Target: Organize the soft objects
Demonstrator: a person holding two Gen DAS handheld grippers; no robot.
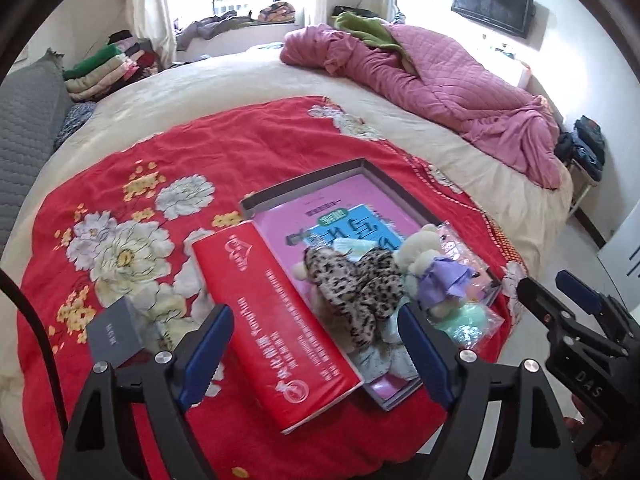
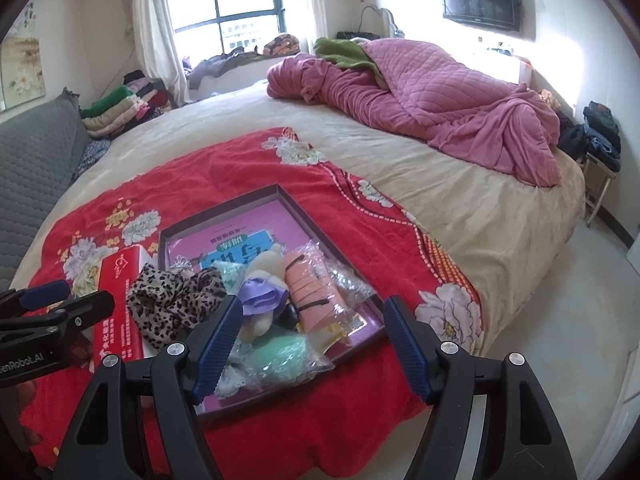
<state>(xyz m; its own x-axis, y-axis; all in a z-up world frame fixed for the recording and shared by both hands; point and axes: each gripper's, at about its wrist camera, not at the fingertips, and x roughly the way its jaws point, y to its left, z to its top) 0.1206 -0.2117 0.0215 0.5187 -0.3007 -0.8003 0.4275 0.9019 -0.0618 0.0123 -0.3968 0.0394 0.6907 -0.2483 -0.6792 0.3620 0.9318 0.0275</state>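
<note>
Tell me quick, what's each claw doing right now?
Left gripper: jaws open, holding nothing.
Right gripper: jaws open, holding nothing.

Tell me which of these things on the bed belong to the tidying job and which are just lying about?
Part of the job:
- shallow box
- leopard-print scrunchie
- plush bear in purple
- green item in a clear bag
- pink item in a clear bag

Just lying about:
- red tissue pack
- small grey box
- pink quilt
- folded clothes
- wall TV
</note>
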